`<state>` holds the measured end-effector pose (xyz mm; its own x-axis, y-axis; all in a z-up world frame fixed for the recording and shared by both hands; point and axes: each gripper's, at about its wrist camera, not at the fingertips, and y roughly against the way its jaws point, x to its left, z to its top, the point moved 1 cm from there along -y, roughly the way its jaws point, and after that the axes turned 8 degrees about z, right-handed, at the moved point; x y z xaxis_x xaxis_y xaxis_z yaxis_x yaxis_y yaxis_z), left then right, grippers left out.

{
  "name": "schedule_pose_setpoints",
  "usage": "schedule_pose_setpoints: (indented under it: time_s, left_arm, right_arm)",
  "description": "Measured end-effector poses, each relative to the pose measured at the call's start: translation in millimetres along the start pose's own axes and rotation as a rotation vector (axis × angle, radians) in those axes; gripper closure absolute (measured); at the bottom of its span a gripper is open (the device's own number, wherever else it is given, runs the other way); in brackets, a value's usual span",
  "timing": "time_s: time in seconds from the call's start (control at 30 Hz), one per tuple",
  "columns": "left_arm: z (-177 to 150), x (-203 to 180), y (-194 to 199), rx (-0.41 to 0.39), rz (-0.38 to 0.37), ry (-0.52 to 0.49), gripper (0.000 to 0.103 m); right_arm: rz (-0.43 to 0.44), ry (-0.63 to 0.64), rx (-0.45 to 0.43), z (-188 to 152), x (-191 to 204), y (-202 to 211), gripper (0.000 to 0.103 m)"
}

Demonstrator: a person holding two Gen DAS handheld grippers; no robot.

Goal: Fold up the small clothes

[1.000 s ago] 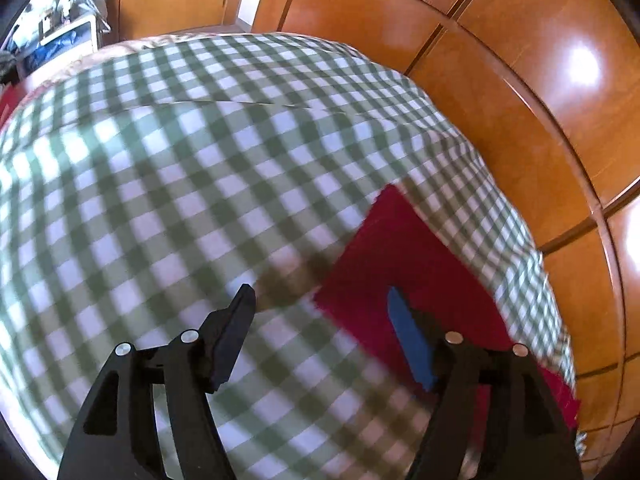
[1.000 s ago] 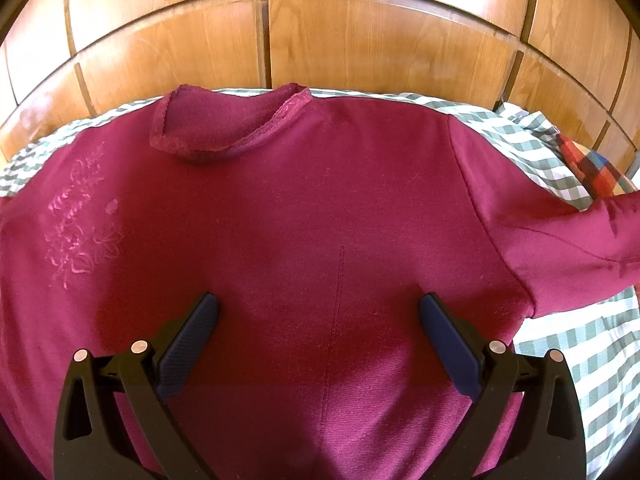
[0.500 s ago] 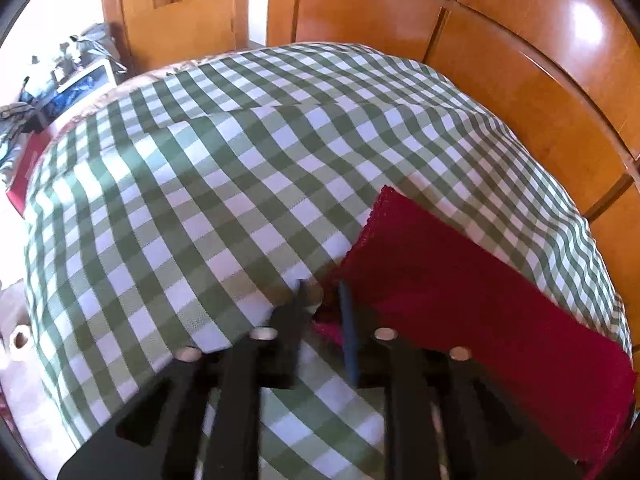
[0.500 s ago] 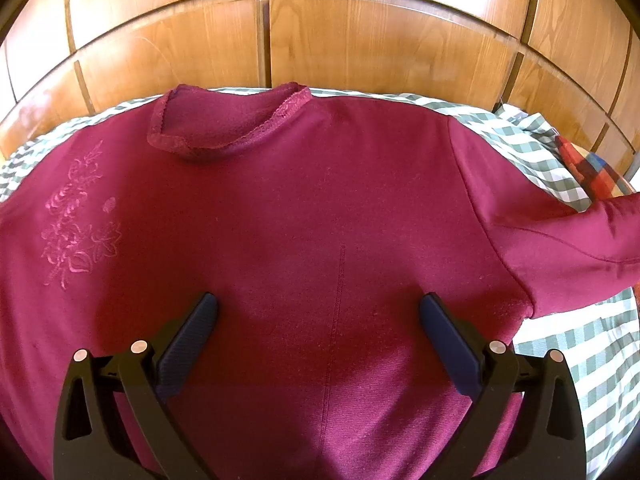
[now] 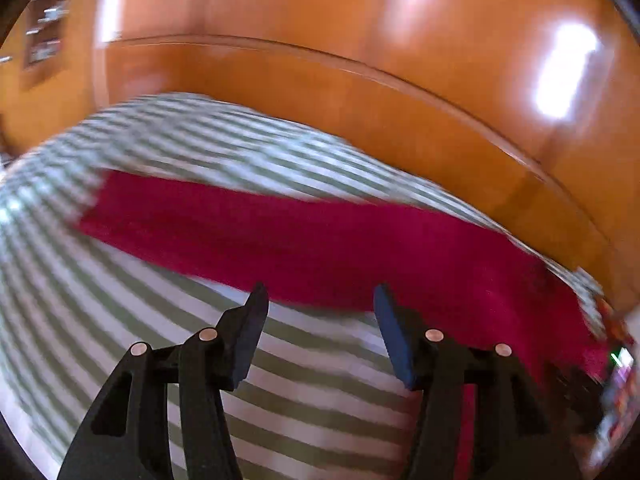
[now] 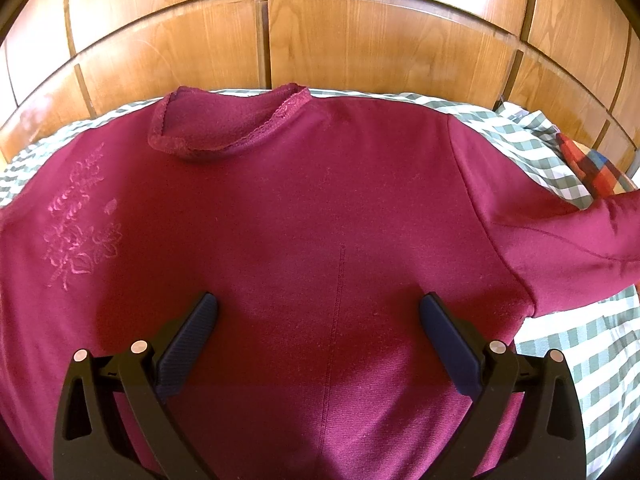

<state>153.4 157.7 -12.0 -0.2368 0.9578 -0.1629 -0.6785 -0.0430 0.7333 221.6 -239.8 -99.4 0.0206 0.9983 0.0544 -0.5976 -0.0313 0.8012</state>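
The top (image 6: 320, 240) lies flat, face up, on the checked bed cover (image 6: 560, 380), collar (image 6: 224, 128) at 12 o'clock toward the wooden panelling (image 6: 360, 40). No fold is visible in the body, so the task appears to be at its first step: bringing a sleeve in.

Right gripper (image 6: 318, 320): jaws wide apart, empty, hovering over the centre seam of the body. No pad presses on the cloth.

Left gripper (image 5: 320, 308): jaws opening, nothing between them. The picture is motion-blurred. The left sleeve (image 5: 280, 240) stretches from 9 to 3 o'clock, with its near edge just beyond the fingertips.

Next move, as judged: the left jaws must close on the sleeve and carry it across the body. The right gripper is placed to pin the body during that pull.

Surroundings: the right sleeve (image 6: 580, 248) extends out at 3 o'clock, toward a plaid cloth (image 6: 592, 168) lying at 2 o'clock. An embroidered motif (image 6: 80, 232) sits at 9 o'clock on the chest. The panelling stands close behind the collar and limits reach at 12 o'clock. Nothing lies on the body itself to obstruct a fold.
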Motion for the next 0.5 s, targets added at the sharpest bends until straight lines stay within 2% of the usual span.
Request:
schedule_pose_setpoints:
  time_s: [0.1,0.2,0.27,0.37,0.5]
  left_arm:
    - [-35,-56,10,0.022,-0.092,-0.088,0.049]
    - [-68,-93,8,0.047,-0.077,-0.175,0.049]
    - [-85,-98,7,0.08,-0.085,-0.183,0.049]
    - [-112,-90,2,0.099,-0.006,-0.234,0.049]
    - [-130,-68,11,0.085,-0.047,-0.221,0.05]
  right_arm:
    - [0.01,-0.01,-0.002,0,-2,0,0.003]
    - [0.03,-0.029,0.002,1,-5,2,0.003]
    - [0.043,-0.045,0.024,2,-11,9,0.004]
    - [0.072,-0.079,0.012,-11,-30,37,0.004]
    - [0.087,-0.185,0.002,-42,-76,77,0.004]
